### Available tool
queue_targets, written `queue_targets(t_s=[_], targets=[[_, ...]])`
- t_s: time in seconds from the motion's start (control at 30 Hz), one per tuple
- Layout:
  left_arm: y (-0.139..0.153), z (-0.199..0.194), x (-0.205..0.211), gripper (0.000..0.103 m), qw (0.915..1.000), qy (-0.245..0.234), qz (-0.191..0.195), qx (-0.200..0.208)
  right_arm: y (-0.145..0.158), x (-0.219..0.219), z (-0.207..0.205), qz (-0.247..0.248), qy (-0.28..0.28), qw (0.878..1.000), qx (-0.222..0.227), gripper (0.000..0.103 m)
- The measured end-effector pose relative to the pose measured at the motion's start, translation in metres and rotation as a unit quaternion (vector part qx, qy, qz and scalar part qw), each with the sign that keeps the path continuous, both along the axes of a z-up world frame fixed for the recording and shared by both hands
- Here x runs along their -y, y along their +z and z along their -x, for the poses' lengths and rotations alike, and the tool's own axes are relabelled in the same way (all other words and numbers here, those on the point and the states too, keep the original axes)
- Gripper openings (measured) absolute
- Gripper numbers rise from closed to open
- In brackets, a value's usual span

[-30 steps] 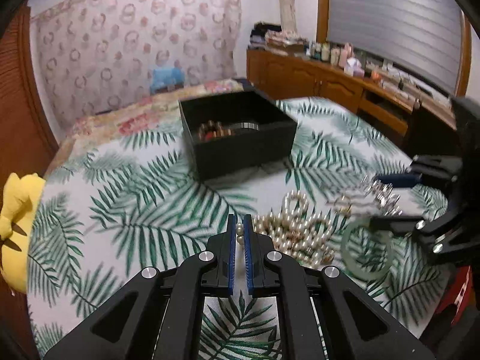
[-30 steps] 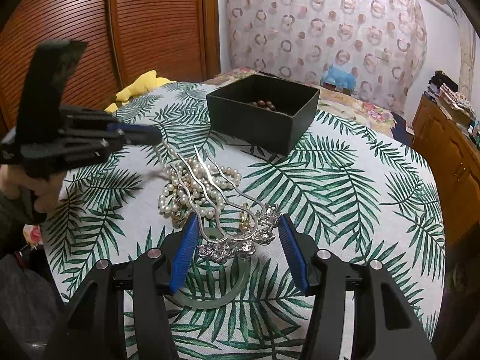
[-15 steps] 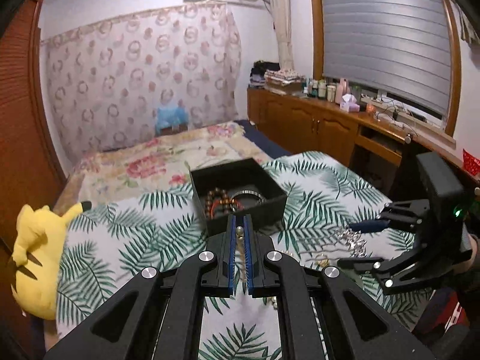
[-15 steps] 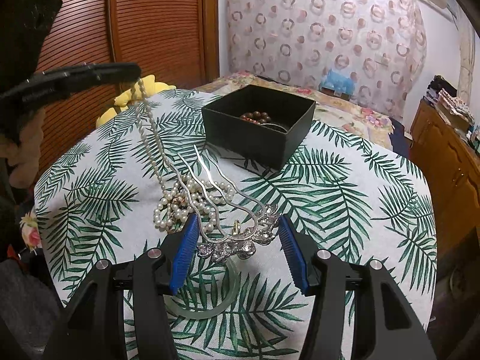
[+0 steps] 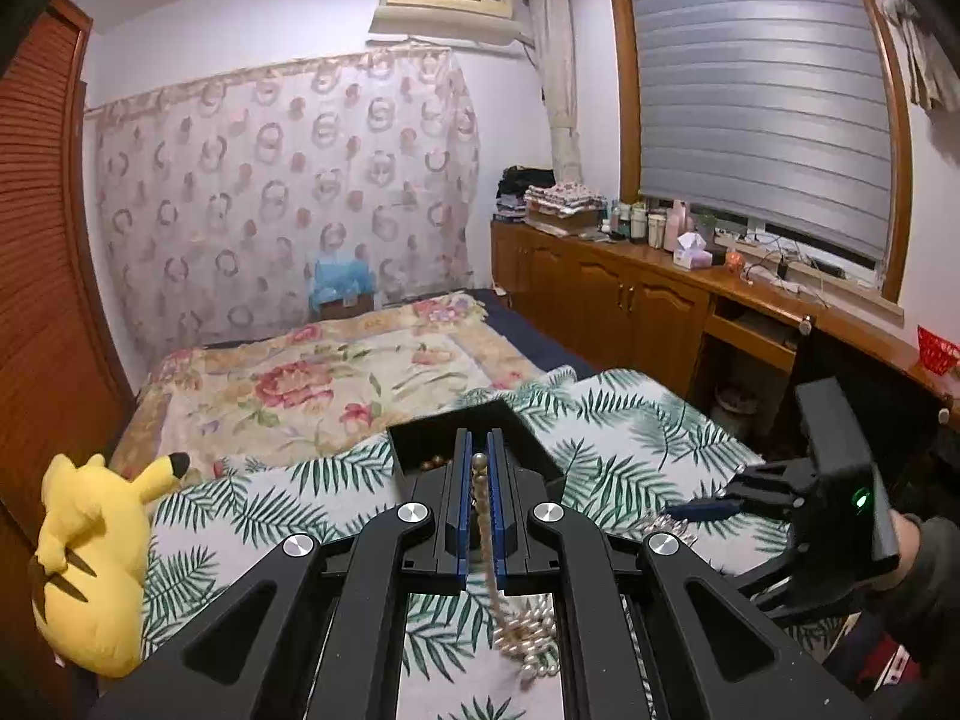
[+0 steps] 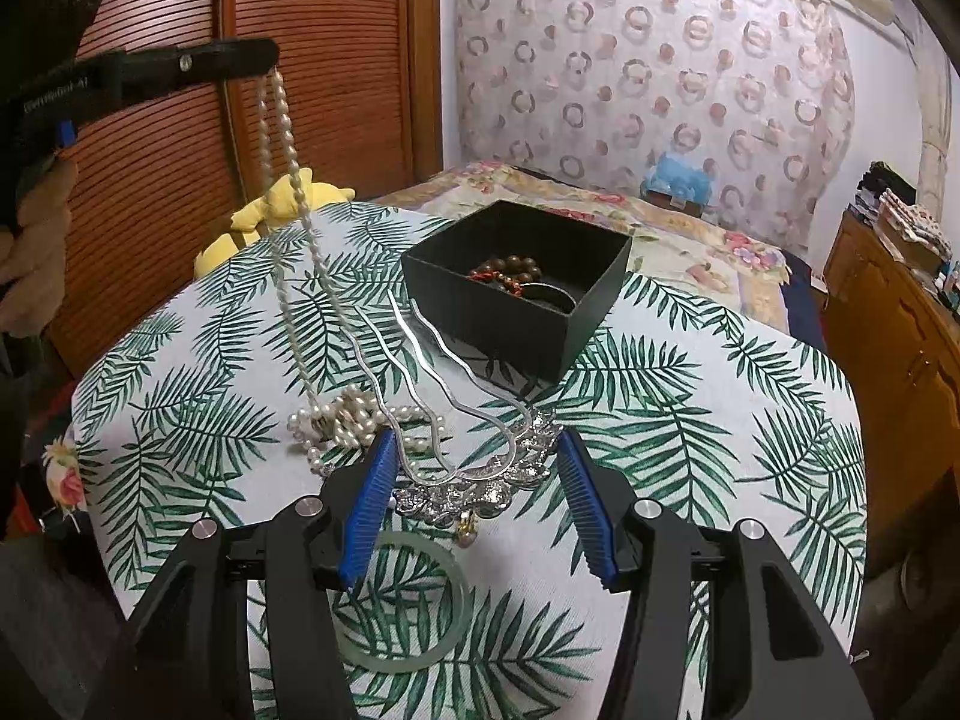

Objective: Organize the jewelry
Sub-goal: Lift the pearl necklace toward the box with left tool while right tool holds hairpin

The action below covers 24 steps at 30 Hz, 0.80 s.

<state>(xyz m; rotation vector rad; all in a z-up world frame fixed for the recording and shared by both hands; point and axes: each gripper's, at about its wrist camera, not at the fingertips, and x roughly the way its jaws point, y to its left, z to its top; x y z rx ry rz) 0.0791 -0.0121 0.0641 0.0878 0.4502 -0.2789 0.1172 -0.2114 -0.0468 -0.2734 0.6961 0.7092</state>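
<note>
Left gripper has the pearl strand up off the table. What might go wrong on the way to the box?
1. The pearl necklace hangs from the left gripper, but its tail is still heaped on the table beside the silver hairpin; it may snag and drag the pin.
2. The grip is near one end, so the strand could slip out.
3. The long dangling loop may catch the black box rim.

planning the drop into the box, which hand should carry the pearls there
Left. Its gripper is already shut on the pearls, partly lifted, beside the box. The right gripper is open over the hairpin.
</note>
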Motion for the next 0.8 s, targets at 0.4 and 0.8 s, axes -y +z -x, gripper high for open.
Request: queue_targets(t_s=[0.4,0.8], targets=[[0.035,-0.019,0.001,0.004,0.9996,-0.009,0.010,0.026,0.002,0.004,-0.029,-0.005,-0.014,1.000,-0.010,0.057],[0.038,-0.040,-0.002,0.004,0.9996,-0.017,0.013,0.017,0.003,0.007,-0.055,-0.005,-0.024,0.999,-0.020,0.057]])
